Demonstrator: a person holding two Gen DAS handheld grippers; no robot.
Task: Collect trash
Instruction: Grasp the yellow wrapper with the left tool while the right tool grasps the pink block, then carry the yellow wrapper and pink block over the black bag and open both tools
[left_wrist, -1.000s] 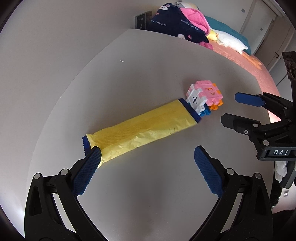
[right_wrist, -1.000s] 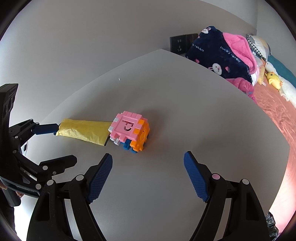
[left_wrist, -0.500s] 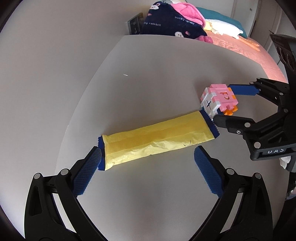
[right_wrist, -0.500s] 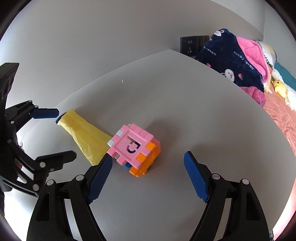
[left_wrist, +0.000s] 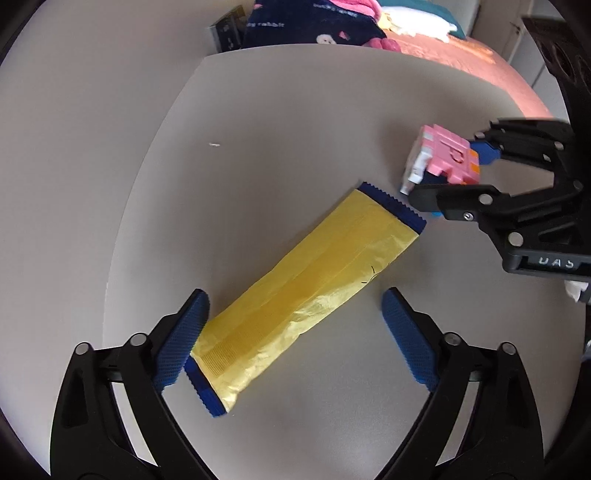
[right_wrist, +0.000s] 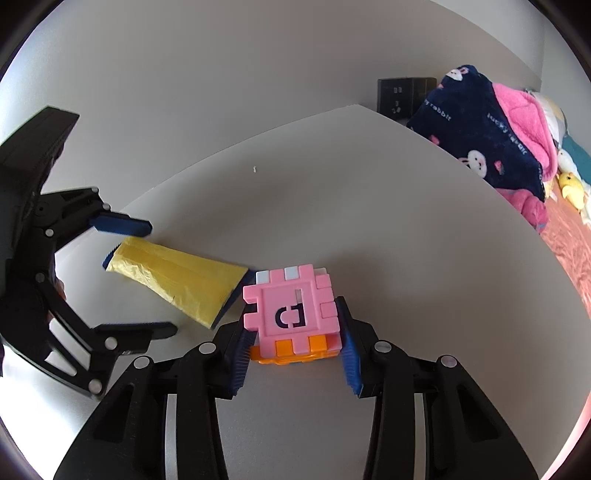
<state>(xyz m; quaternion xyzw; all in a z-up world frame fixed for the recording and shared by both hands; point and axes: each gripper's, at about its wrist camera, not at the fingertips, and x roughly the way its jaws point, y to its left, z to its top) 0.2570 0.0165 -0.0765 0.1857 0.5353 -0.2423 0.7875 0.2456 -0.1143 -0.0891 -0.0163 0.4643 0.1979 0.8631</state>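
Note:
A long yellow wrapper (left_wrist: 310, 291) with dark blue ends lies slantwise on the grey table (left_wrist: 258, 129). Its near end sits between the fingers of my left gripper (left_wrist: 293, 339), close to the left pad (left_wrist: 181, 339); the jaws are closing but still wide, and nothing is squeezed. In the right wrist view the wrapper (right_wrist: 184, 277) ends beside a pink, orange and white block cube (right_wrist: 291, 302). My right gripper (right_wrist: 295, 354) is closing, with both pads against the cube's sides. The left wrist view shows that cube (left_wrist: 447, 155) tilted in the right gripper (left_wrist: 450, 173).
A tiny white crumb (left_wrist: 214, 144) lies further back on the table. Beyond the far edge are a dark blue and pink blanket (right_wrist: 480, 129), a wall socket (right_wrist: 402, 96) and a bed with an orange cover (left_wrist: 461, 55).
My left gripper has come over the wrapper's near end and rolled, so the wrapper now runs slantwise. My right gripper has come down around the cube and narrowed onto it.

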